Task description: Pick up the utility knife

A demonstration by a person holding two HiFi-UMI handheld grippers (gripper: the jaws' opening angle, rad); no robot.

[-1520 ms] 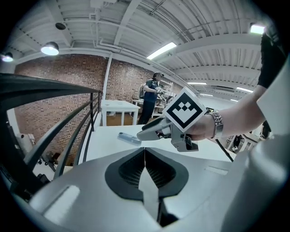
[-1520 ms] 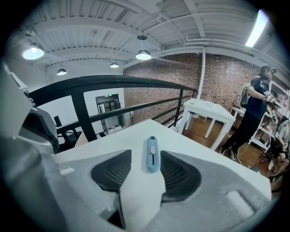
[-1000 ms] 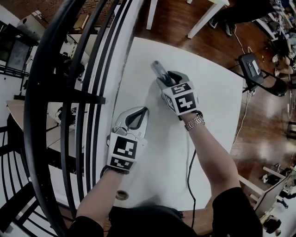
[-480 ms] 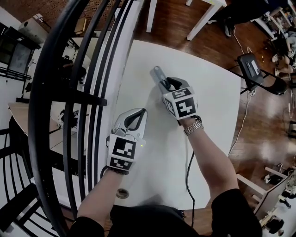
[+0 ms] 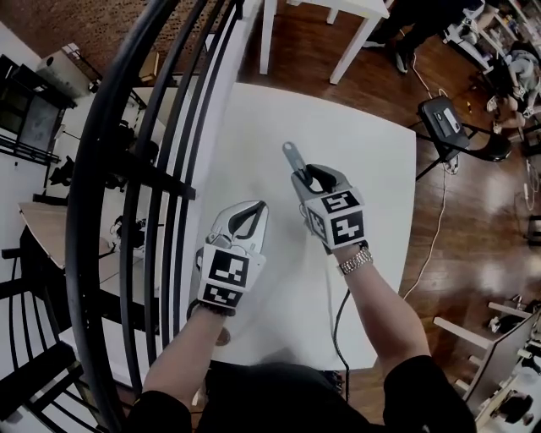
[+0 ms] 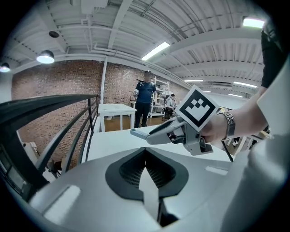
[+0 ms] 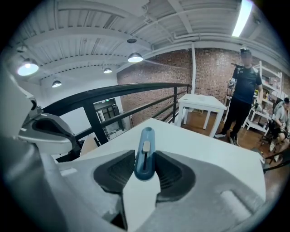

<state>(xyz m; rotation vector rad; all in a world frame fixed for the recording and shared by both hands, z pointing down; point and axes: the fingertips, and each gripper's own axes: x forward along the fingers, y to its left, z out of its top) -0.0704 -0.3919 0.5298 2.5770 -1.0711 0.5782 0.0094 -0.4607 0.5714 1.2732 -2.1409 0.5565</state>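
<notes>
My right gripper (image 5: 303, 175) (image 7: 145, 159) is shut on the blue utility knife (image 7: 144, 154) and holds it lifted off the white table (image 5: 372, 161). The knife (image 5: 293, 157) sticks forward out of the jaws, its slider button facing up. In the left gripper view the right gripper (image 6: 152, 136) and the knife's tip (image 6: 137, 133) hang above the tabletop. My left gripper (image 5: 250, 211) (image 6: 146, 158) hovers to the left of it, over the table's left side, shut with nothing between its jaws.
A black curved railing (image 5: 144, 169) runs along the table's left edge. A black cable (image 5: 338, 313) trails over the table's near edge. Another white table (image 5: 338, 17) stands beyond, a black chair (image 5: 452, 127) at the right. A person (image 7: 242, 90) stands in the background.
The right gripper has risen from the table with the knife between its jaws. The left gripper has lifted a little too. The table looks farther below than before.
</notes>
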